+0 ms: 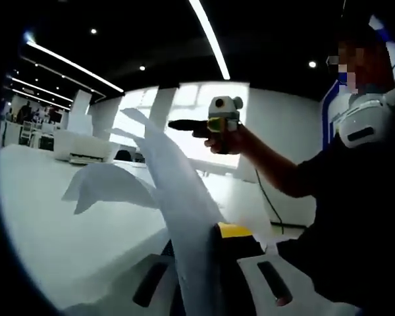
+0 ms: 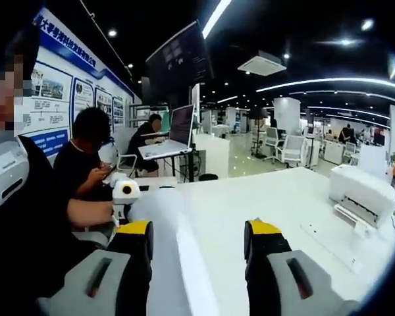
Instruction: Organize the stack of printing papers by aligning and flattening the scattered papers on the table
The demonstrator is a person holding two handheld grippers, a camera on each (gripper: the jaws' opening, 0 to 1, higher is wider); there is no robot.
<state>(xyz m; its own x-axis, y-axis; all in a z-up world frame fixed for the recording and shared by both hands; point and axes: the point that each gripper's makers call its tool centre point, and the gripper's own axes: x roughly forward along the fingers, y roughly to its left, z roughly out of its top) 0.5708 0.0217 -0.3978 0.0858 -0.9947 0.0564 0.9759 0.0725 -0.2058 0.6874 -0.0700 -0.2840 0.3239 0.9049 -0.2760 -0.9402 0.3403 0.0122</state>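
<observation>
White printing papers (image 1: pixel 178 197) rise in a curled bunch from between my left gripper's (image 1: pixel 204 240) jaws, which are shut on their lower edge; one sheet (image 1: pixel 108 184) droops off to the left. The left fingertip is hidden behind the paper. A hand holds my right gripper (image 1: pixel 184 124) further back, pointing at the top of the bunch. In the right gripper view my right gripper (image 2: pixel 197 237) stands open, with a curved white sheet (image 2: pixel 178 263) running between its yellow-tipped jaws. The left gripper (image 2: pixel 125 192) sits in a hand at the left.
The white table (image 2: pixel 263 197) stretches ahead, with a white printer (image 2: pixel 362 191) at its right side, also visible as the printer (image 1: pixel 82 146). The person holding the grippers (image 1: pixel 355 217) stands close by. Other people sit at a laptop (image 2: pixel 178 128) behind the table.
</observation>
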